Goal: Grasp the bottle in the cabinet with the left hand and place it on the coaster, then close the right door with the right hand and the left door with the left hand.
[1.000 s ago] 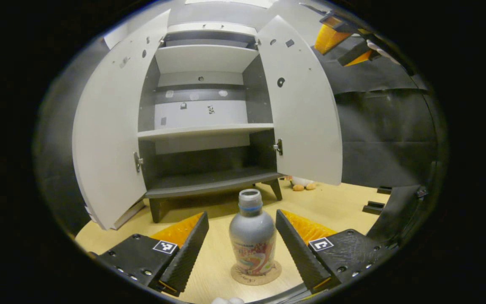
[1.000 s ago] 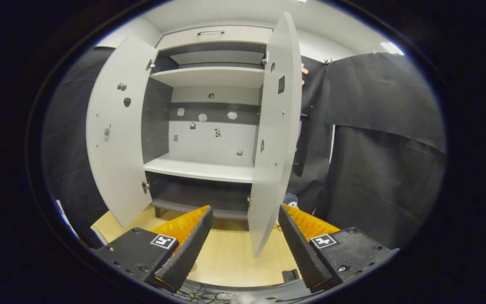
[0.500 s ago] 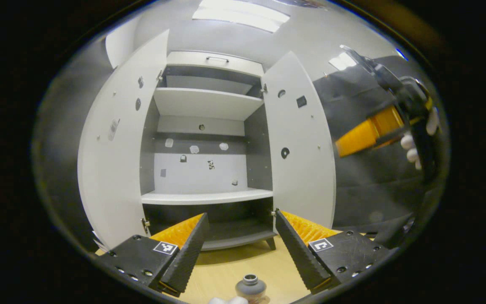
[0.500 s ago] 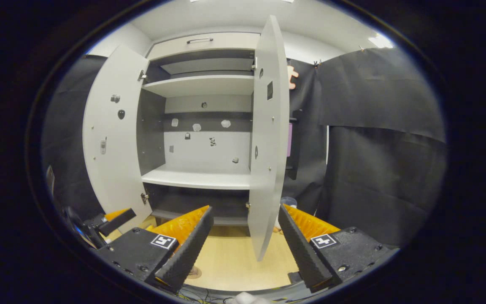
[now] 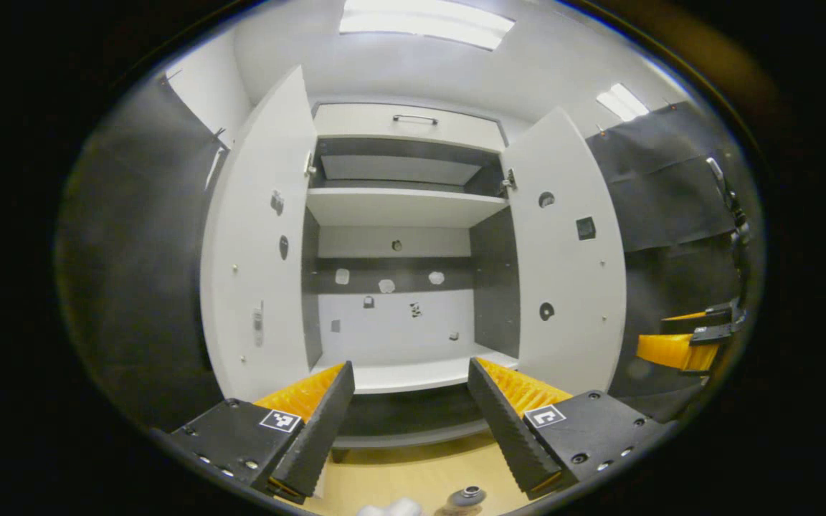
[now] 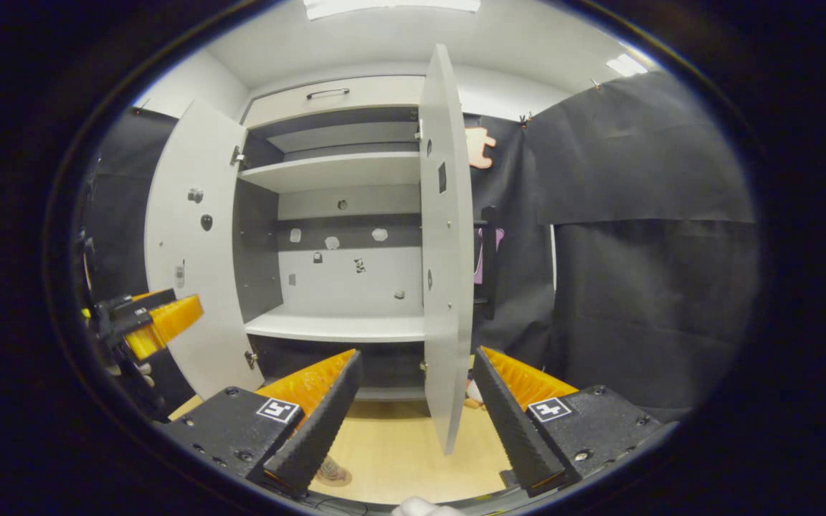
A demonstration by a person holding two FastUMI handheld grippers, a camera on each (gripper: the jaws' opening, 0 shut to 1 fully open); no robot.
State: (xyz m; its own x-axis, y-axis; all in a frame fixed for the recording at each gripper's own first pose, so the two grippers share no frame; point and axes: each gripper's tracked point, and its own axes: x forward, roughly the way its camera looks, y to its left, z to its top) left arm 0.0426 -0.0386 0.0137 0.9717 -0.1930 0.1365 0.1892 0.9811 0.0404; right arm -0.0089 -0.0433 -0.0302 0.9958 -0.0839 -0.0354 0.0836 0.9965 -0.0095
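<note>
So in the left gripper view, the left gripper (image 5: pixel 409 412) is hanging with its fingers spread wide and nothing between them. The bottle (image 5: pixel 464 497) is sitting way down at the bottom edge, only its cap peeking in, so I can't tell if it's on the coaster from here. The right gripper (image 5: pixel 685 342) is poking in just off the right door (image 5: pixel 563 287).

Over in the right gripper view, that gripper (image 6: pixel 416 408) is also gaping wide, and the door's edge is running tall and upright between its fingers, farther ahead. It's clearly the nearer one. The coaster (image 6: pixel 332 473) is half hidden behind a finger.
</note>
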